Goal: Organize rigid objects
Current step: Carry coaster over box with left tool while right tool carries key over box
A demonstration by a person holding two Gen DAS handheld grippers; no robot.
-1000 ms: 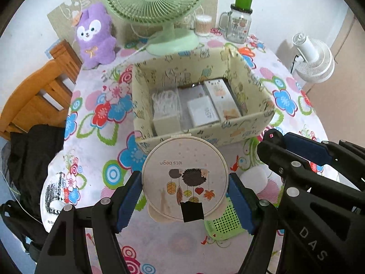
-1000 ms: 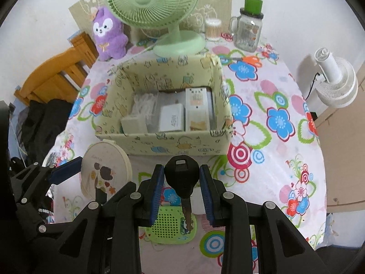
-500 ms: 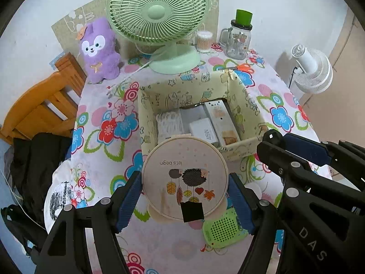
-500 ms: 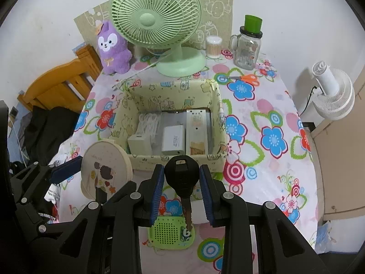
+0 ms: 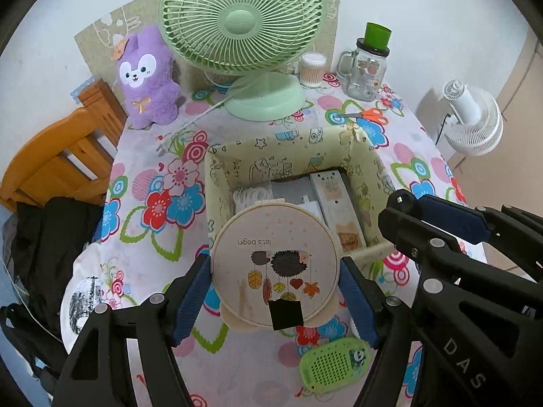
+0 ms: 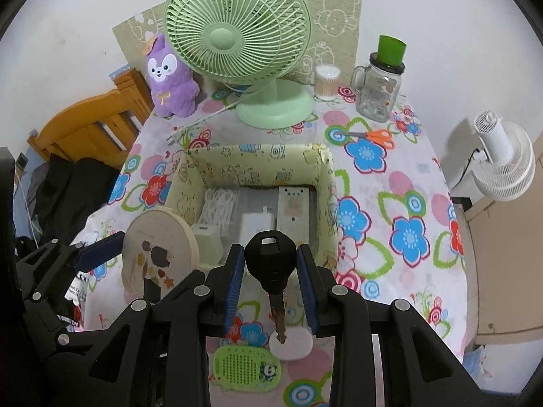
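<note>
My left gripper (image 5: 275, 288) is shut on a round beige mirror (image 5: 275, 264) printed with a hedgehog and holds it above the table, in front of a pale yellow open box (image 5: 237, 156). The mirror also shows in the right wrist view (image 6: 159, 247). My right gripper (image 6: 270, 268) is shut on a black-headed key (image 6: 269, 261), blade hanging down, just in front of the box (image 6: 258, 156). The box holds several white and grey packs and adapters (image 6: 254, 224).
A green perforated pad (image 6: 247, 368) and a white round puff (image 6: 292, 342) lie on the flowered tablecloth (image 6: 390, 203) below the grippers. Behind the box stand a green fan (image 6: 237, 34), a purple plush (image 6: 169, 78), a glass mug (image 6: 380, 88), cotton swabs (image 6: 325, 81) and orange scissors (image 6: 376, 135). A wooden chair (image 5: 57, 156) stands at left.
Both grippers have risen and drawn back from the box, each keeping its object. The box looks smaller and farther, and more of the table's back shows.
</note>
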